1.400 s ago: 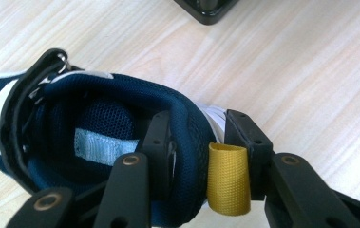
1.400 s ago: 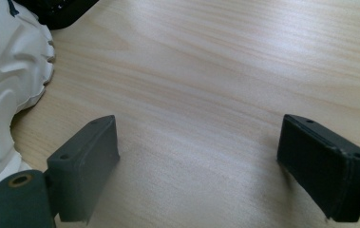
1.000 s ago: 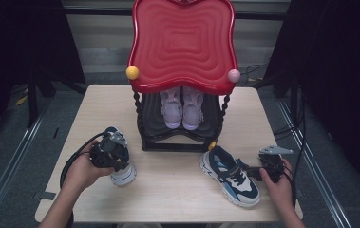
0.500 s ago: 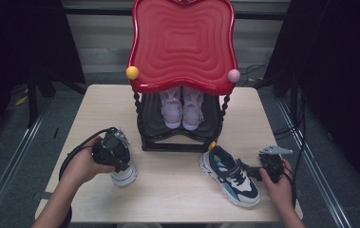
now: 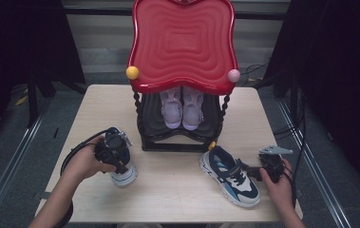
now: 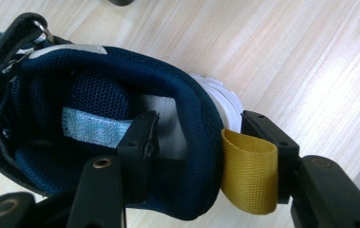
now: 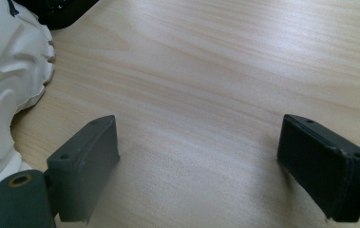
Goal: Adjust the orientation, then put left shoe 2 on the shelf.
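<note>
Loosely, left claw [image 6: 194, 142] astride heel [image 6: 201, 142] (half-open)

A pale wood tabletop [image 5: 177, 190] stands in the middle of a dim space, its grain lit softly from above. The floor [image 5: 21, 156] around it is grey, with a metal rail [image 5: 14, 159] running along the left and another rail [image 5: 317, 175] along the right. Dark curtains [image 5: 21, 42] hang at the far left, and more dark drapes [image 5: 339, 61] at the right. A pale wall [image 5: 101, 38] runs behind. Black cables [image 5: 258, 71] lie on the floor at far right.
</note>
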A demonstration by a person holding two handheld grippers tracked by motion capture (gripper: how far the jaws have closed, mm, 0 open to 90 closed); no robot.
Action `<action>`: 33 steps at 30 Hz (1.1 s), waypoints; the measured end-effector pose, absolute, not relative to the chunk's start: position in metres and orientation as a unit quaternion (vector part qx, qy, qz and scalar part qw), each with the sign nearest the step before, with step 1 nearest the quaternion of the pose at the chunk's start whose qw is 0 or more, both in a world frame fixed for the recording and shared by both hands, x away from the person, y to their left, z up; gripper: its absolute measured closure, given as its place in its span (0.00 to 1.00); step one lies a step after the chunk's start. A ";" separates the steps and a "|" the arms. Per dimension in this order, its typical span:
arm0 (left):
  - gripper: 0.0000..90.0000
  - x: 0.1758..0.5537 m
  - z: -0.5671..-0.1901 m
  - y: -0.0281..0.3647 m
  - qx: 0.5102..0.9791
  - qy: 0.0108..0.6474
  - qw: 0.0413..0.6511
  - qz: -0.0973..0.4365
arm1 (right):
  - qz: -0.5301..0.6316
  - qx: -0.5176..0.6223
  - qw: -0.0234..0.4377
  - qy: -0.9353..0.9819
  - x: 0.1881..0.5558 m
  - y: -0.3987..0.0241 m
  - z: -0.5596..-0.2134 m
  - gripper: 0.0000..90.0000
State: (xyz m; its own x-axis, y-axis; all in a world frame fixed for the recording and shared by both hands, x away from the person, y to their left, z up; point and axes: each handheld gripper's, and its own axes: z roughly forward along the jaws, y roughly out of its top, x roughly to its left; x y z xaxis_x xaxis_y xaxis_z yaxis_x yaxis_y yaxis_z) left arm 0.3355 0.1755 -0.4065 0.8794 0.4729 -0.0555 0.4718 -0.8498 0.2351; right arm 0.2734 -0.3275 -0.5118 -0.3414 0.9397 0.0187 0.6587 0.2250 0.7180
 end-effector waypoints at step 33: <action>0.62 0.343 -0.422 0.161 0.967 0.237 0.075 -0.049 | 0.324 0.531 0.217 0.752 0.273 -0.327 -0.512 0.14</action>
State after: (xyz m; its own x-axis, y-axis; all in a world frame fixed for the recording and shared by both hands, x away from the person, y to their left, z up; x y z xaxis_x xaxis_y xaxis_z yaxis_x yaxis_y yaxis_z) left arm 0.3433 0.1610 -0.4225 0.8833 0.4505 -0.1298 0.4651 -0.8768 0.1217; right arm 0.2734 -0.3275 -0.5118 -0.3412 0.9398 0.0187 0.6587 0.2249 0.7180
